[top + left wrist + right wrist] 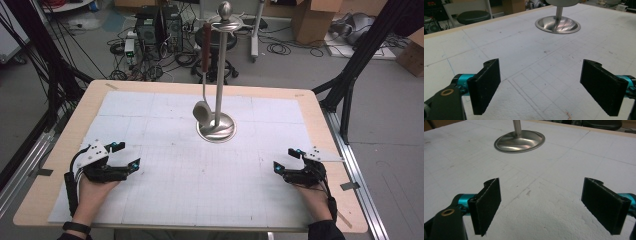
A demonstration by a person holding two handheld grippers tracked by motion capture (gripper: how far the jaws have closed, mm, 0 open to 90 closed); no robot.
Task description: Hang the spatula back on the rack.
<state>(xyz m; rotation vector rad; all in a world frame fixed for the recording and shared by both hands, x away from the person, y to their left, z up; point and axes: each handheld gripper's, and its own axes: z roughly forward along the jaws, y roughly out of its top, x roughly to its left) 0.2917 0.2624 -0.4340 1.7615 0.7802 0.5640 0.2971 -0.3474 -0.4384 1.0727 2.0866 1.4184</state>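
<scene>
We hold both grippers, left (127,156) and right (286,160), wide apart and empty; the ladle (203,75) hangs untouched on its stand (220,127).

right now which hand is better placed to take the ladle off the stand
Left, by a small margin. The ladle hangs on the left side of the stand, facing the left claw. The right claw would have to reach around the pole. Both claws are open, low and about equally far away.

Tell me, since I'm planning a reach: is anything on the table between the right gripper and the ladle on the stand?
Nothing visible. The mat lies bare between the open right gripper and the stand, where the ladle hangs.
</scene>
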